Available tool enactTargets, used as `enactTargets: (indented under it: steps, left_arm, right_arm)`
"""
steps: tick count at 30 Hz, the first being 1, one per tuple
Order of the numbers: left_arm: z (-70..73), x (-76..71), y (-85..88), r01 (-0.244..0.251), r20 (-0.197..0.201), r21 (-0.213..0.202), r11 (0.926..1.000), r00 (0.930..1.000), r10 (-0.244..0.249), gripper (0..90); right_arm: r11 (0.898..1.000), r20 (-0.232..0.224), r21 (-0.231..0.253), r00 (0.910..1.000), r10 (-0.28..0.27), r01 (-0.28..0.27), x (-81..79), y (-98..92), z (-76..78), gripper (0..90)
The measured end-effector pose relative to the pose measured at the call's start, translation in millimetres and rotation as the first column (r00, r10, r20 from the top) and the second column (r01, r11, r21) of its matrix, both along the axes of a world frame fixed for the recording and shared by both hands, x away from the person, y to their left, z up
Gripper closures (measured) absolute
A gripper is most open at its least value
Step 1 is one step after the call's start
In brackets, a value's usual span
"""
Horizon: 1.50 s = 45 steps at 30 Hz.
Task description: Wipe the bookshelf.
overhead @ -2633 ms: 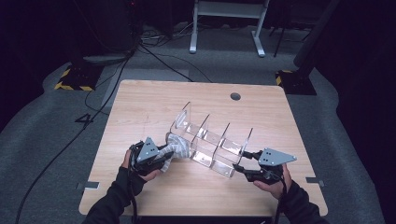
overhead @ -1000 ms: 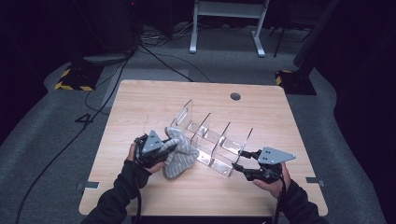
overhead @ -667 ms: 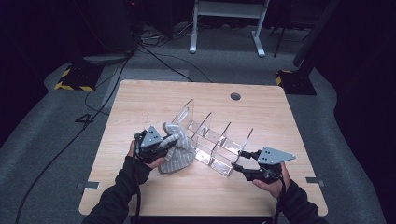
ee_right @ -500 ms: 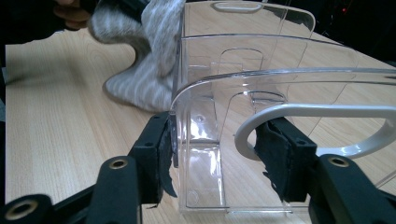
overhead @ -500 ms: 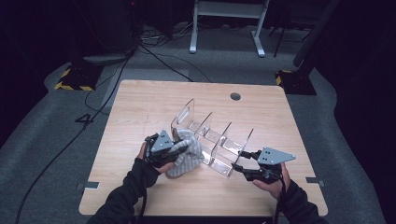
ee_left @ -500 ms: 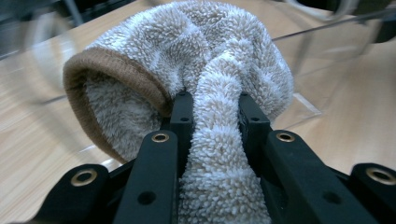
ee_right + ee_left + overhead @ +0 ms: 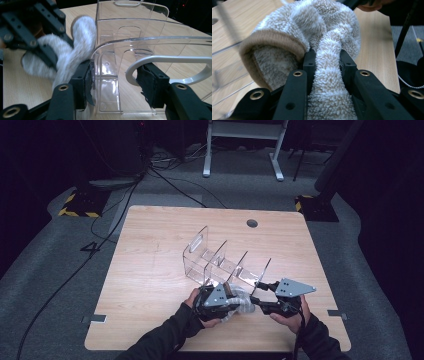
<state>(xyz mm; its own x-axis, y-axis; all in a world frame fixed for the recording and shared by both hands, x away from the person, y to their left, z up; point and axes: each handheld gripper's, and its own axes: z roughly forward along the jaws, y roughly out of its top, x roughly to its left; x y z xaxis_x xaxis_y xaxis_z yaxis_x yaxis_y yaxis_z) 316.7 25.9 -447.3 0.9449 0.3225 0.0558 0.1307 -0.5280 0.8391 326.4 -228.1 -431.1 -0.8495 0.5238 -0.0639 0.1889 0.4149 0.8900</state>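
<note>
A fluffy grey-white sock (image 7: pixel 319 27) with a tan cuff is pinched between the jaws of my left gripper (image 7: pixel 328 62), which is shut on it. In the high view the sock (image 7: pixel 243 300) hangs at the near end of a clear acrylic divider rack (image 7: pixel 215 257), with the left gripper (image 7: pixel 235 301) just left of it. My right gripper (image 7: pixel 115 80) has its pads (image 7: pixel 85 82) closed on the rack's near end panel (image 7: pixel 130 47), one pad outside the panel's edge and one in the handle cut-out. The sock (image 7: pixel 75 42) lies beside that panel.
The rack stands mid-table on the wooden top (image 7: pixel 150 250), which has a cable hole (image 7: pixel 252 223) at the back. Bare wood lies to the left and behind the rack. Beyond the table are floor cables (image 7: pixel 165 180) and a white stand (image 7: pixel 240 135).
My left gripper has carried the sock to the right, from the rack's left side to its near end by the right gripper. The right gripper has kept still on the rack.
</note>
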Motion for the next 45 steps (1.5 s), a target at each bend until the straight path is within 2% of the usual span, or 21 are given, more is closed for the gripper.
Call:
enactTargets:
  steps: [1, 5, 8, 11, 13, 17, 19, 20, 23, 24, 26, 27, 29, 31, 32, 33, 36, 39, 40, 41, 45]
  left_arm:
    - [-0.3, 0.9, -0.6, -0.002, 0.009, 0.005, 1.0, 1.0, 0.002, 73.5]
    - [0.0, 7.6, 10.8, -0.041, -0.007, 0.004, 0.9992, 0.9992, 0.041, 73.5]
    - [2.0, 13.0, 22.3, -0.066, 0.015, 0.013, 0.9977, 0.9977, 0.066, 73.5]
    - [5.7, 19.0, 35.7, -0.109, 0.013, -0.011, 0.994, 0.994, 0.109, 73.5]
    - [8.7, 20.7, 44.1, -0.137, 0.037, -0.003, 0.9906, 0.9899, 0.137, 73.5]
    - [13.1, 28.8, 66.0, -0.211, 0.042, -0.03, 0.9771, 0.9764, 0.212, 73.4]
    - [14.7, 36.3, 80.6, -0.258, 0.023, -0.06, 0.9642, 0.9653, 0.26, 73.4]
    - [15.2, 39.3, 85.8, -0.278, 0.026, -0.062, 0.9585, 0.9596, 0.28, 73.4]
    - [14.7, 50.0, 101.9, -0.347, 0.039, -0.061, 0.936, 0.9362, 0.349, 73.4]
    - [14.3, 52.8, 105.7, -0.368, 0.036, -0.065, 0.9276, 0.9281, 0.371, 73.4]
    - [13.1, 63.2, 117.4, -0.417, 0.004, -0.097, 0.9039, 0.908, 0.419, 73.4]
    - [13.0, 66.2, 119.8, -0.429, 0.012, -0.098, 0.898, 0.9018, 0.432, 73.4]
    - [12.0, 72.7, 125.6, -0.464, 0.004, -0.108, 0.8794, 0.8843, 0.467, 73.4]
    - [10.5, 76.8, 130.0, -0.481, 0.001, -0.119, 0.8687, 0.8749, 0.484, 73.3]
    - [9.5, 78.6, 132.1, -0.484, -0.007, -0.122, 0.8663, 0.8733, 0.487, 73.3]
    - [8.4, 79.4, 132.8, -0.481, -0.022, -0.13, 0.8671, 0.8757, 0.482, 73.4]
    - [9.3, 77.6, 128.7, -0.459, -0.028, -0.14, 0.8774, 0.8876, 0.46, 73.3]
    - [11.6, 72.8, 119.0, -0.418, -0.022, -0.142, 0.8973, 0.9075, 0.419, 73.2]
    - [12.0, 71.1, 115.7, -0.409, -0.023, -0.145, 0.9009, 0.9117, 0.41, 73.2]
    - [12.3, 68.8, 110.3, -0.389, -0.025, -0.146, 0.9095, 0.9205, 0.39, 73.2]
    - [11.0, 59.4, 88.5, -0.325, -0.022, -0.136, 0.9357, 0.9453, 0.325, 73.2]
  right_arm:
    - [1.0, 0.0, 0.0, 1.0, 0.0, 0.0, -0.1, 0.0, 0.0, 47.3]
    - [1.0, -0.001, 0.003, 1.0, 0.0, 0.0, -0.2, -0.6, -0.2, 47.4]
    - [1.0, 0.0, 0.002, 1.0, 0.003, -0.003, 0.4, -0.8, -0.1, 47.4]
    - [1.0, 0.0, 0.004, 1.0, 0.002, -0.002, 0.9, -0.4, -0.3, 47.4]
    - [1.0, -0.001, 0.004, 1.0, 0.007, -0.007, 1.2, -0.9, -0.2, 47.4]
    - [1.0, -0.003, 0.002, 0.9999, 0.015, -0.015, 1.7, -1.6, 0.1, 47.5]
    - [1.0, -0.003, 0.001, 0.9998, 0.017, -0.017, 1.8, -1.7, 0.2, 47.6]
    - [1.0, -0.003, 0.001, 0.9998, 0.019, -0.019, 1.9, -1.7, 0.3, 47.6]
    - [1.0, -0.002, 0.001, 0.9997, 0.022, -0.022, 1.8, -1.9, 0.2, 47.8]
    - [1.0, -0.001, 0.002, 0.9997, 0.024, -0.024, 1.7, -1.9, 0.1, 47.8]
    - [1.0, 0.001, -0.001, 0.9996, 0.027, -0.027, 1.6, -2.4, 0.2, 48.0]
    - [1.0, 0.001, -0.002, 0.9996, 0.027, -0.027, 1.5, -2.3, 0.2, 48.1]
    - [1.0, 0.003, -0.005, 0.9996, 0.028, -0.028, 1.4, -2.1, 0.3, 48.3]
    - [1.0, 0.003, -0.006, 0.9996, 0.029, -0.029, 1.3, -1.8, 0.4, 48.4]
    - [1.0, 0.003, -0.006, 0.9996, 0.029, -0.029, 1.3, -1.9, 0.4, 48.5]
    - [1.0, 0.003, -0.006, 0.9995, 0.031, -0.031, 1.4, -1.9, 0.5, 48.5]
    - [0.999, 0.003, -0.006, 0.9995, 0.032, -0.032, 1.6, -1.9, 0.5, 48.5]
    - [0.999, 0.003, -0.006, 0.9995, 0.032, -0.032, 1.6, -1.7, 0.5, 48.6]
    - [1.0, 0.002, -0.006, 0.9995, 0.031, -0.031, 1.3, -1.5, 0.6, 48.7]
    - [1.0, 0.002, -0.007, 0.9995, 0.031, -0.031, 1.3, -1.5, 0.6, 48.8]
    - [1.0, 0.003, -0.007, 0.9996, 0.03, -0.03, 1.2, -1.1, 0.6, 49.1]
